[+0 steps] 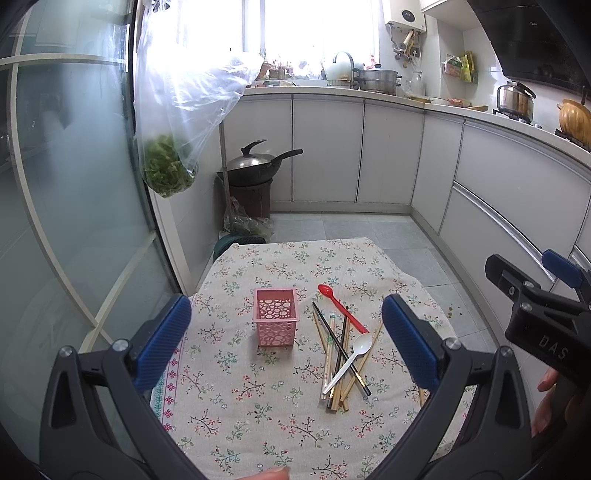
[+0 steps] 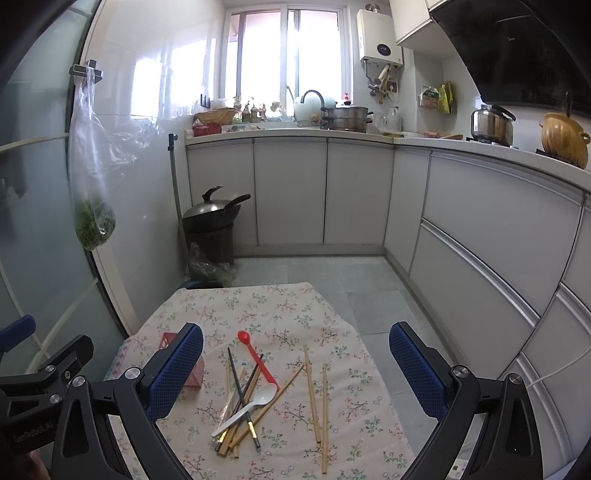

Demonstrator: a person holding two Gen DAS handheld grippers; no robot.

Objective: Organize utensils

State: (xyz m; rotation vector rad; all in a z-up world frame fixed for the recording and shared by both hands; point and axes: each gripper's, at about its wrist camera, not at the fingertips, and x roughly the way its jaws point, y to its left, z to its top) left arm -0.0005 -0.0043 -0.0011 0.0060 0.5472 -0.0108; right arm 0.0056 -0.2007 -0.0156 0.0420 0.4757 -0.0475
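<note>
The utensil pile [image 2: 247,398], lying just right of the pink basket [image 1: 276,321] with long axes running away, is faced nearer by the wide-spread right gripper [image 2: 295,373].

Daylight blows out the window [image 1: 317,29]; edges bend, perhaps slightly soft.

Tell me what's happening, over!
Left gripper and right gripper: jaws open, empty. Pink basket upright, nothing seen inside. Chopsticks, red spoon, white spoon piled on cloth. Nothing blocking.
</note>
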